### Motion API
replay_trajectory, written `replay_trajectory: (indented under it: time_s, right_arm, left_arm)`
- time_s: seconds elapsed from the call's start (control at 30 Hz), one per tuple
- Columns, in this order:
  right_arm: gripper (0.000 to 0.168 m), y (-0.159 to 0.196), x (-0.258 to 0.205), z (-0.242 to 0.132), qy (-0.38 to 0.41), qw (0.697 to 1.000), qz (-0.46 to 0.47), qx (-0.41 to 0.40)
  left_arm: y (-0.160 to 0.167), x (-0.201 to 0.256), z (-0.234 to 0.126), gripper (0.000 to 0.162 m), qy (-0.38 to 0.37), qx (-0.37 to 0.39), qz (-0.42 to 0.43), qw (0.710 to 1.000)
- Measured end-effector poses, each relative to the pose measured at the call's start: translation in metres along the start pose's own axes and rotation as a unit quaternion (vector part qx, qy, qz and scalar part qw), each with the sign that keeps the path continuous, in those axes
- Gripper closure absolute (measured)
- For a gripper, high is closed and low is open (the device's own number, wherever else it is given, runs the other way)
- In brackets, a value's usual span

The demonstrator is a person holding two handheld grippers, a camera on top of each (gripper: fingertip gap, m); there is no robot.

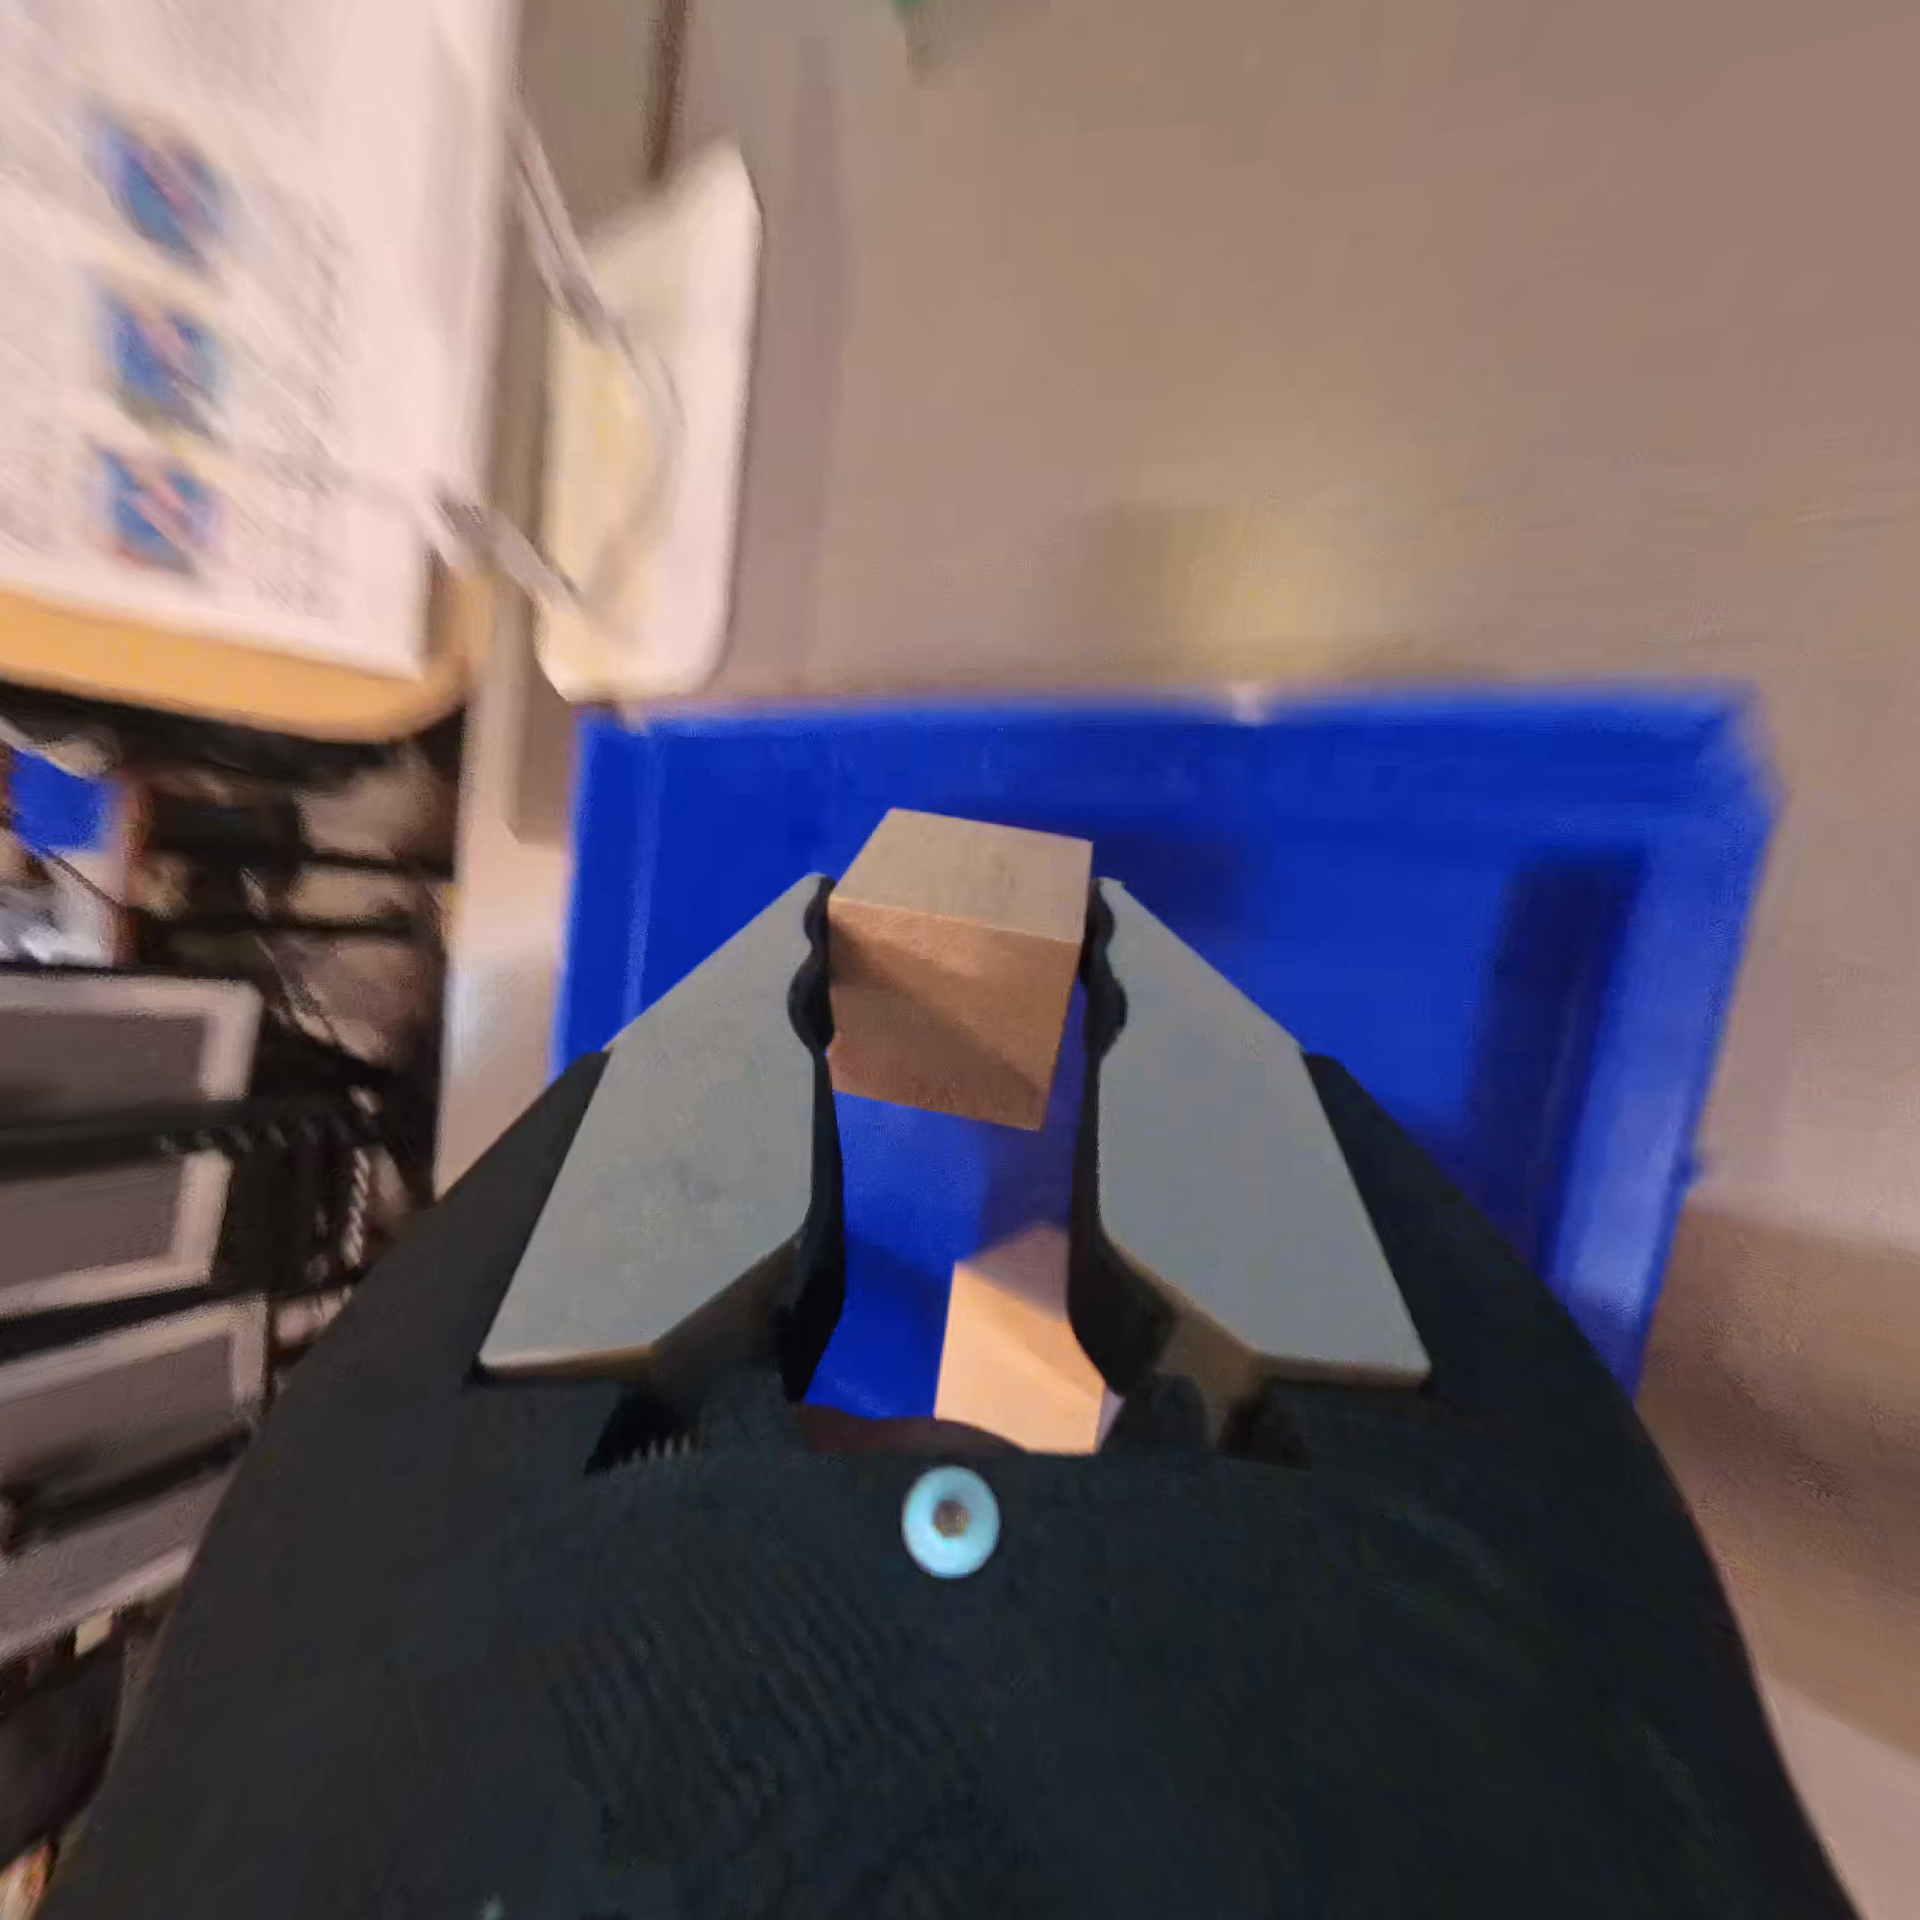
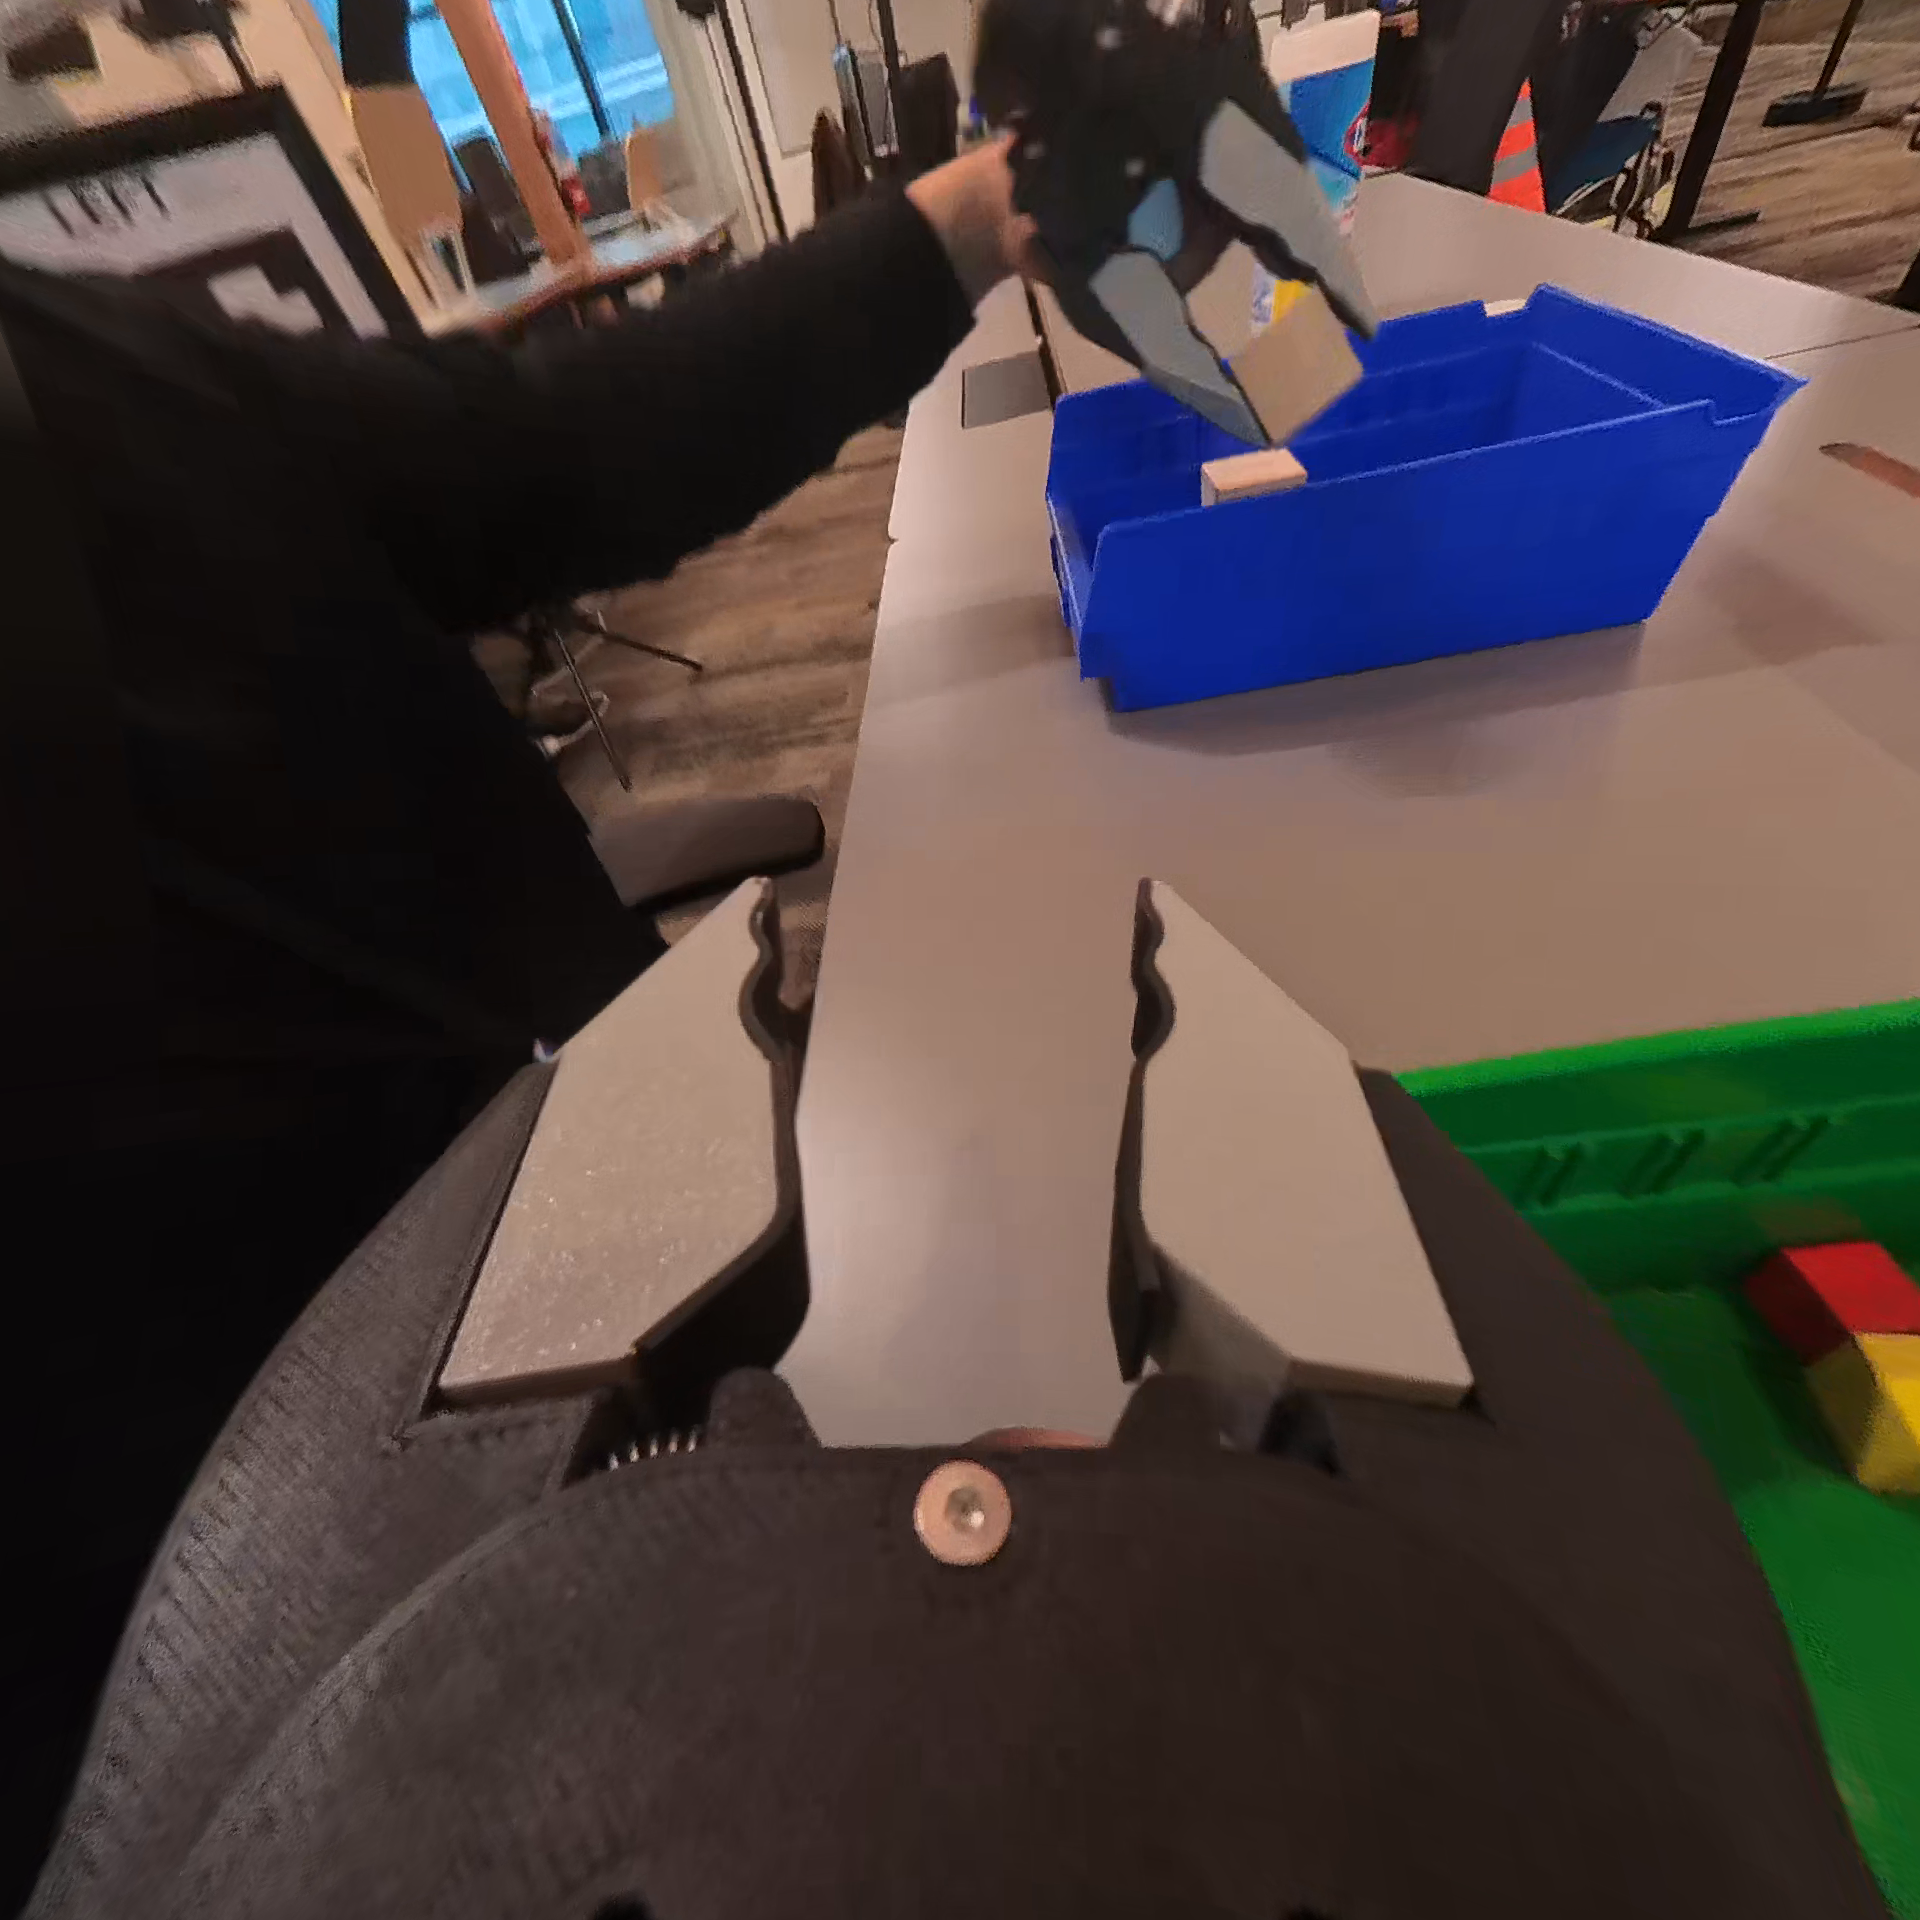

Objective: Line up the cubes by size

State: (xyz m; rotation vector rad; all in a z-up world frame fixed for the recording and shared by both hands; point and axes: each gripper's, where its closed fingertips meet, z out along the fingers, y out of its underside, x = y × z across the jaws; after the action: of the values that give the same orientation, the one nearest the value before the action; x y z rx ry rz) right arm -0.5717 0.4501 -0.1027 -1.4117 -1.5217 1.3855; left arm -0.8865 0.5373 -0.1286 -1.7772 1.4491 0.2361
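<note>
My left gripper (image 1: 956, 935) is shut on a plain wooden cube (image 1: 951, 971) and holds it in the air above the blue bin (image 1: 1455, 883). A second wooden cube (image 1: 1023, 1351) lies inside the bin below it. The right wrist view shows the same from afar: the left gripper (image 2: 1314, 379) with its cube (image 2: 1294, 364) over the blue bin (image 2: 1403, 571), and the other cube (image 2: 1252, 478) in the bin. My right gripper (image 2: 956, 956) is open and empty, low over the grey table (image 2: 1351, 883) at its left edge.
A green bin (image 2: 1662, 1143) at the right holds a red block (image 2: 1839, 1304) and a yellow block (image 2: 1881, 1403). A person's black sleeve (image 2: 623, 416) reaches across at the left. The table's edge drops to the floor at the left, with shelves and drawers (image 1: 114, 1195) beyond.
</note>
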Motion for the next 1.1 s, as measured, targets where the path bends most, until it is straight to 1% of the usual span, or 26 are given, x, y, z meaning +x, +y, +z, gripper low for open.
replay_trajectory:
  time_s: [0.07, 0.13, 0.2, 0.3, 0.4, 0.47, 0.5, 0.53, 0.57, 0.7, 0.8, 0.83, 0.9, 0.93, 0.97, 1.0, 1.07, 1.1]
  right_arm:
    - [0.099, -0.012, -0.001, 0.015, -0.015, 0.999, 0.038, 0.019]
    - [0.095, -0.030, -0.008, 0.032, -0.048, 0.994, 0.079, 0.051]
    - [0.092, -0.048, -0.014, 0.050, -0.080, 0.987, 0.113, 0.085]
    - [0.091, -0.061, -0.020, 0.080, -0.102, 0.981, 0.129, 0.102]
    - [0.091, -0.066, -0.029, 0.105, -0.129, 0.975, 0.144, 0.111]
    - [0.093, -0.068, -0.035, 0.115, -0.157, 0.966, 0.166, 0.122]
    - [0.106, -0.071, -0.040, 0.117, -0.180, 0.959, 0.177, 0.130]
    - [0.126, -0.072, -0.046, 0.116, -0.209, 0.951, 0.180, 0.138]
    - [0.126, -0.071, -0.046, 0.117, -0.210, 0.949, 0.190, 0.138]
    - [0.127, -0.056, -0.039, 0.122, -0.179, 0.958, 0.192, 0.115]
    - [0.126, -0.046, -0.023, 0.115, -0.119, 0.974, 0.170, 0.088]
    - [0.126, -0.044, -0.015, 0.105, -0.094, 0.981, 0.151, 0.077]
    - [0.126, -0.045, 0.007, 0.074, -0.035, 0.991, 0.113, 0.062]
    - [0.127, -0.045, 0.020, 0.055, -0.002, 0.995, 0.092, 0.044]
    - [0.126, -0.042, 0.038, 0.034, 0.043, 0.997, 0.068, 0.012]
    - [0.126, -0.039, 0.060, 0.010, 0.101, 0.994, 0.035, -0.023]
    - [0.126, -0.029, 0.099, -0.035, 0.186, 0.974, -0.047, -0.118]
    - [0.126, -0.020, 0.121, -0.057, 0.230, 0.956, -0.067, -0.172]
  left_arm:
    - [-0.057, 0.012, -0.022, 0.116, -0.026, 0.094, 0.015, 0.995]
    - [-0.110, 0.037, -0.040, 0.117, -0.039, 0.177, 0.043, 0.982]
    - [-0.154, 0.063, -0.055, 0.117, -0.049, 0.246, 0.066, 0.966]
    - [-0.200, 0.091, -0.071, 0.117, -0.062, 0.334, 0.074, 0.938]
    - [-0.226, 0.112, -0.079, 0.117, -0.068, 0.385, 0.072, 0.918]
    - [-0.234, 0.122, -0.077, 0.117, -0.074, 0.393, 0.077, 0.913]
    - [-0.235, 0.127, -0.074, 0.117, -0.073, 0.393, 0.079, 0.913]
    - [-0.236, 0.130, -0.072, 0.117, -0.072, 0.392, 0.077, 0.914]
    - [-0.235, 0.131, -0.071, 0.117, -0.073, 0.391, 0.074, 0.914]
    - [-0.225, 0.138, -0.059, 0.117, -0.058, 0.375, 0.054, 0.924]
    - [-0.210, 0.138, -0.047, 0.116, -0.048, 0.337, 0.012, 0.940]
    - [-0.203, 0.136, -0.044, 0.117, -0.046, 0.324, -0.017, 0.945]
    - [-0.189, 0.137, -0.045, 0.153, -0.028, 0.311, -0.080, 0.947]
    - [-0.183, 0.139, -0.046, 0.154, -0.024, 0.311, -0.103, 0.944]
    - [-0.177, 0.144, -0.046, 0.159, -0.019, 0.309, -0.122, 0.943]
    - [-0.171, 0.150, -0.044, 0.162, -0.011, 0.301, -0.137, 0.944]
    - [-0.162, 0.165, -0.038, 0.162, 0.008, 0.284, -0.157, 0.946]
    - [-0.159, 0.173, -0.035, 0.162, 0.017, 0.281, -0.161, 0.946]
